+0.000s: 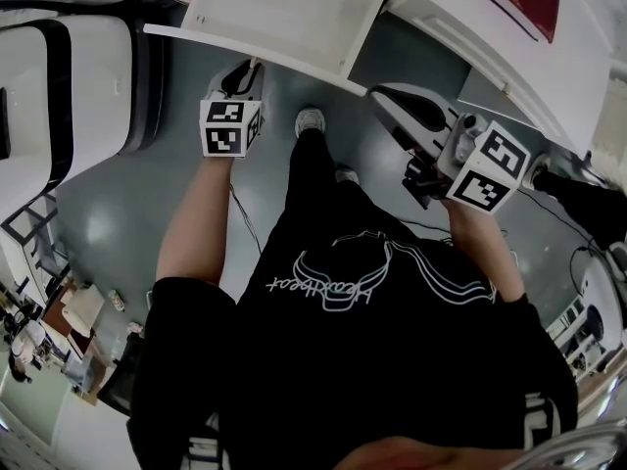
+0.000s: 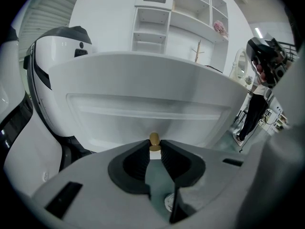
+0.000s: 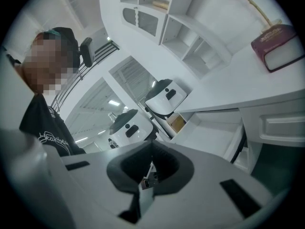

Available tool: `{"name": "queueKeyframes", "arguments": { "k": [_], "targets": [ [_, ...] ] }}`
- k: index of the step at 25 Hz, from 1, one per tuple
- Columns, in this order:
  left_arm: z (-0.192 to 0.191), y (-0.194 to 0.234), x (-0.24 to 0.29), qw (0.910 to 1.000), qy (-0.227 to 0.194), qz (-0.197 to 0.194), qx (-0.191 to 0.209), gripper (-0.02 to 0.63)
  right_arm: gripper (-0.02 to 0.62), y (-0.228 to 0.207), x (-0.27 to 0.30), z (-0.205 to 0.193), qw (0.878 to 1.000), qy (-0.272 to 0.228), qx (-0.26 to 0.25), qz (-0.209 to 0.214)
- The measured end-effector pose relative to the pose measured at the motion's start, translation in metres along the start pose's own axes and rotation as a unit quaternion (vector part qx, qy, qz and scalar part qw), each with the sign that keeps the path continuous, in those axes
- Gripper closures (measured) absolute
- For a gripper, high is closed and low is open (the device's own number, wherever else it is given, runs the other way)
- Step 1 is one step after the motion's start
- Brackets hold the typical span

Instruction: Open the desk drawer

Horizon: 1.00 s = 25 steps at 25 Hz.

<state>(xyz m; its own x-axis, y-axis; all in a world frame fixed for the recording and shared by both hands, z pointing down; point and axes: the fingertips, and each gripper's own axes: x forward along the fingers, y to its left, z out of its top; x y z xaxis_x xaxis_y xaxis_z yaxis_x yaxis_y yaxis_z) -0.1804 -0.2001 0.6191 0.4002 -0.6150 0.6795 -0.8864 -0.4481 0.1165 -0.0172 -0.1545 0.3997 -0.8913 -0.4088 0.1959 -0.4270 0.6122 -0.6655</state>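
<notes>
My left gripper (image 2: 154, 145) is clamped on the small brass knob (image 2: 154, 138), the only handhold, centred on the front of the white drawer (image 2: 143, 87), which stands open before me and looks rigid and light; my right gripper (image 3: 151, 150) is closed and empty.

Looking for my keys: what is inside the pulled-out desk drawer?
The visible part of the drawer is bare white, with nothing in it. Its rear is out of sight under the desk.

Left gripper (image 2: 155, 146) clamps the knob (image 2: 154, 138); right gripper (image 3: 152, 146) is closed, empty.
</notes>
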Motion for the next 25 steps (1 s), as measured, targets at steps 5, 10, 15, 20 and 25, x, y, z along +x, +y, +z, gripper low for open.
{"name": "queueKeyframes", "arguments": {
  "k": [5, 10, 15, 20, 25],
  "targets": [
    [-0.006, 0.000, -0.006, 1.0000, 0.001, 0.002, 0.000, 0.531, 0.591, 0.006, 0.000, -0.003, 1.000, 0.002, -0.003, 0.003],
    [-0.013, 0.000, -0.013, 1.0000, 0.000, 0.005, -0.002, 0.531, 0.591, 0.010, -0.001, -0.007, 1.000, 0.002, -0.006, 0.005],
    [-0.015, -0.001, -0.015, 1.0000, -0.001, 0.009, -0.003, 0.532, 0.591, 0.016, -0.005, -0.011, 1.000, 0.003, -0.008, 0.006],
    [-0.015, 0.000, -0.013, 0.9999, -0.004, 0.010, 0.001, 0.532, 0.591, 0.017, -0.007, -0.016, 1.000, 0.004, -0.007, 0.005],
    [-0.014, -0.001, -0.012, 0.9999, -0.001, 0.016, -0.001, 0.531, 0.591, 0.022, -0.013, -0.015, 1.000, -0.003, -0.005, 0.003]
  ]
}}
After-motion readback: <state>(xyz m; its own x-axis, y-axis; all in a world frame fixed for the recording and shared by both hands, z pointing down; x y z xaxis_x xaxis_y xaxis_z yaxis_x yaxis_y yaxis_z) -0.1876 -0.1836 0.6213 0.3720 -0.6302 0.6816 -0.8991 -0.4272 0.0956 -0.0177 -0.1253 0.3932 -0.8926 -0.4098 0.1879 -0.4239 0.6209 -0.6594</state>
